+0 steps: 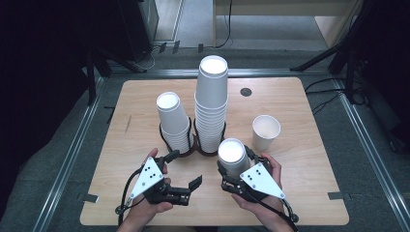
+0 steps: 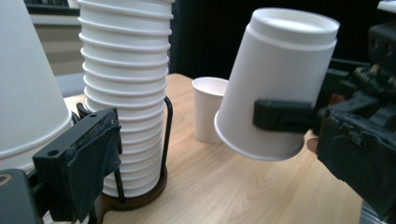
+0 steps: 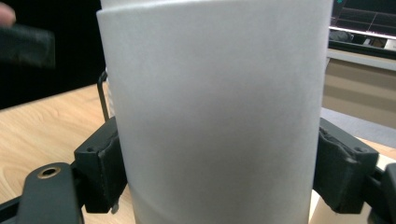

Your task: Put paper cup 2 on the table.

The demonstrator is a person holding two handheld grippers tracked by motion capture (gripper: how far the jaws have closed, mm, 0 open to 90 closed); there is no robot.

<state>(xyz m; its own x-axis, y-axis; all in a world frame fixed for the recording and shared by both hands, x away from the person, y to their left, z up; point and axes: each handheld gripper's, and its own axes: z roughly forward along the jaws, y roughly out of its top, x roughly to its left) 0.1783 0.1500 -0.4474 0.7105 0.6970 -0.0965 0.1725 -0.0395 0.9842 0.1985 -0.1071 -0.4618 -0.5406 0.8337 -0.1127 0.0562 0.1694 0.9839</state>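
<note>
My right gripper [image 1: 236, 162] is shut on a white paper cup [image 1: 232, 153] that is upside down and slightly tilted, just above the table's front middle. In the right gripper view the cup [image 3: 215, 112] sits squeezed between both pads [image 3: 100, 168]. My left gripper [image 1: 183, 168] stands open to the cup's left, nothing between its jaws. Seen from the left gripper [image 2: 219, 163], the held cup [image 2: 280, 84] hangs off the wood with a black finger [image 2: 280, 114] across its side.
Two stacks of upside-down cups stand in black wire holders at the table's middle: a tall stack [image 1: 211, 101] and a shorter stack [image 1: 172, 121] on its left. A single upright cup [image 1: 266, 131] stands to the right. The wooden table [image 1: 300, 193] has bare room at front.
</note>
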